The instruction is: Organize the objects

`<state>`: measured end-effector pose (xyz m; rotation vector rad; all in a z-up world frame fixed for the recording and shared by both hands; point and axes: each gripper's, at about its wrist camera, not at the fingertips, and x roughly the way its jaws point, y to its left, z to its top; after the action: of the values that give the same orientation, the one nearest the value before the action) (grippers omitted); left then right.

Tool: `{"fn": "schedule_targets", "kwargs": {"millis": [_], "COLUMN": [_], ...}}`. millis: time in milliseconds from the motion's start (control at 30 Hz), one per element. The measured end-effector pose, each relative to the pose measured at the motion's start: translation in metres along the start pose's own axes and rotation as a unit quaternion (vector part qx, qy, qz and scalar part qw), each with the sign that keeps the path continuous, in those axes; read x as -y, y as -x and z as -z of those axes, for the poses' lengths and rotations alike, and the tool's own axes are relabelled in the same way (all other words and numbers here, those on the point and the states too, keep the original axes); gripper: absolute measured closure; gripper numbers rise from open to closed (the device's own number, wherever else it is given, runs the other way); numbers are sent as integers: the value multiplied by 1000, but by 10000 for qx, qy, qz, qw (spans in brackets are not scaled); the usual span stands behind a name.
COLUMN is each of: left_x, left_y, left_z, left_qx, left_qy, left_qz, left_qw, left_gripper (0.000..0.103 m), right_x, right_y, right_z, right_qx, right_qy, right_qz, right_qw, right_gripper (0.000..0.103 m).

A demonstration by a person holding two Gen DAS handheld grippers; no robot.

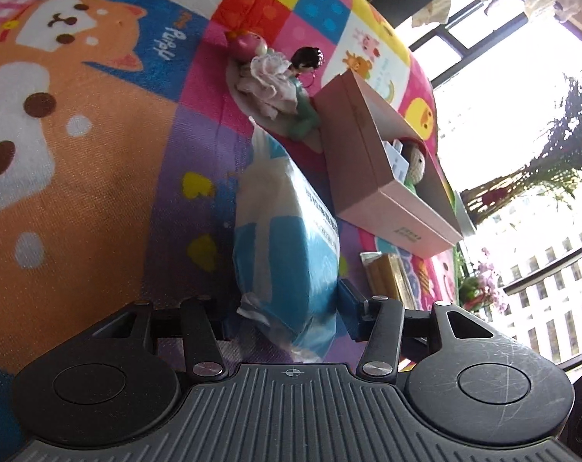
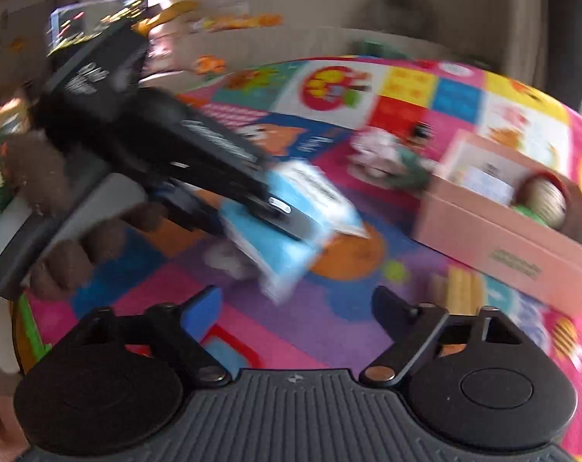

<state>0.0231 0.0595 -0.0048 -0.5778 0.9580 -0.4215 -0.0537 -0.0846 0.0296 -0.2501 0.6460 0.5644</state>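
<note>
Tissues (image 1: 287,238) first: the blue-and-white pack is sitting clamped between the left gripper's (image 1: 287,317) blue pads, one pad pressing each side of its near end, and it is hanging clear above the mat (image 1: 98,177). From the right wrist view the same pack (image 2: 291,215) is showing tilted, its crumpled end pointing down at the mat, with the person's hand (image 2: 60,238) wrapping the left tool's handle.

Taking the pink box (image 1: 375,161) as the landmark: the pack is riding just beside its long wall, on the side away from the window (image 1: 522,115). Behind the box's far corner a doll (image 1: 287,92) in a pale frilly dress is lying on the mat, touching or nearly touching the box; I cannot tell which. Inside the box a round knitted thing (image 1: 416,161) and a white card (image 1: 397,158) are resting. At the box's near end a yellow packet (image 1: 391,281) is lying flat.

Right gripper (image 2: 295,304) now: it is hovering short of the box with its fingers standing apart and nothing between them, only mat showing in the gap. That view is blurring heavily.
</note>
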Motion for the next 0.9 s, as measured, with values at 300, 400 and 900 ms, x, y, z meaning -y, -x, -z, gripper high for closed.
{"fn": "schedule_targets", "kwargs": {"millis": [300,400,900], "left_x": [-7,-6,-1], "left_y": [3,0,-15], "left_z": [-1,-5,-8], "left_qx": [35,110,85], "left_qy": [183,168,344], "left_qz": [167,106,175], "left_qw": [9997,9997,9992], "left_gripper": [51,51,53], "right_x": [0,3,16], "right_y": [-25,-19,-17], "right_z": [-1,5,-4], "right_qx": [-366,-431,71], "right_qy": [100,120,-237], "right_qz": [155,93,259], "right_qw": [9992,9990,9994], "right_gripper": [97,102,21]}}
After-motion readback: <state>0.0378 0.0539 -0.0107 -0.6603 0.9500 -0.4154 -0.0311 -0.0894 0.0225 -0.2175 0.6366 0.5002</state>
